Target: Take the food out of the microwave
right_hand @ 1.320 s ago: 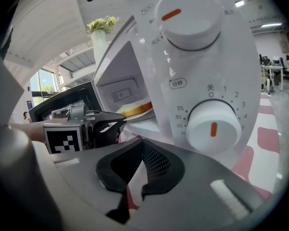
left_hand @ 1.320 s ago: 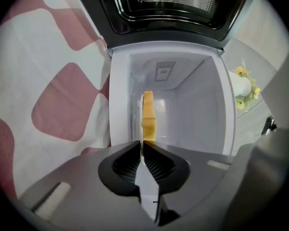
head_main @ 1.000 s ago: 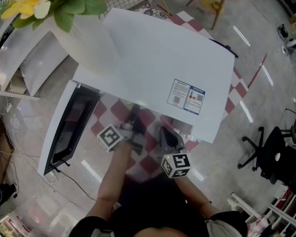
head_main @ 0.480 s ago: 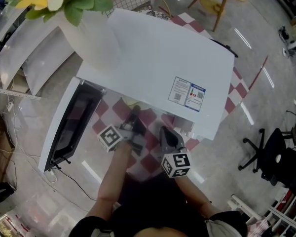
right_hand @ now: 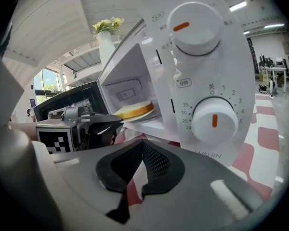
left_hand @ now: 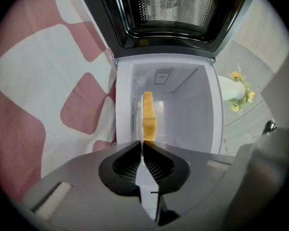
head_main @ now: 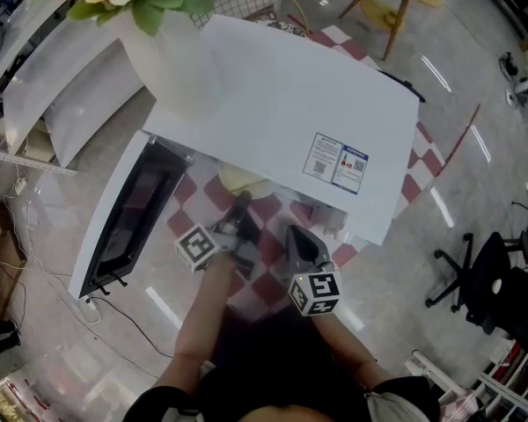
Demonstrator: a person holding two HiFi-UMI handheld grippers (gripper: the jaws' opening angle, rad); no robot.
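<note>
Microwave (head_main: pixel 273 95) fills the head view from above, white, its door (head_main: pixel 128 218) swung open to the left over a red-and-white checked cloth (head_main: pixel 264 258). A pale plate (head_main: pixel 242 181) shows its edge just past the oven's front. The left gripper (head_main: pixel 239 211) reaches to it, and the right gripper (head_main: pixel 301 240) hangs just beside, short of the oven. A white vase (head_main: pixel 172 69) of yellow flowers stands on top.

Left gripper view (turned on its side): the jaws are pressed together on the plate's rim, seen edge-on. A yellow slice of cake (left_hand: pixel 150 121) lies on the plate, at the front of the cavity.

Right gripper view: its jaws meet at the tips with nothing between them. Ahead is the control panel with its lower dial (right_hand: pixel 214 119). To the left the cake sits on the plate in the open cavity, the left gripper's tips at the rim.
</note>
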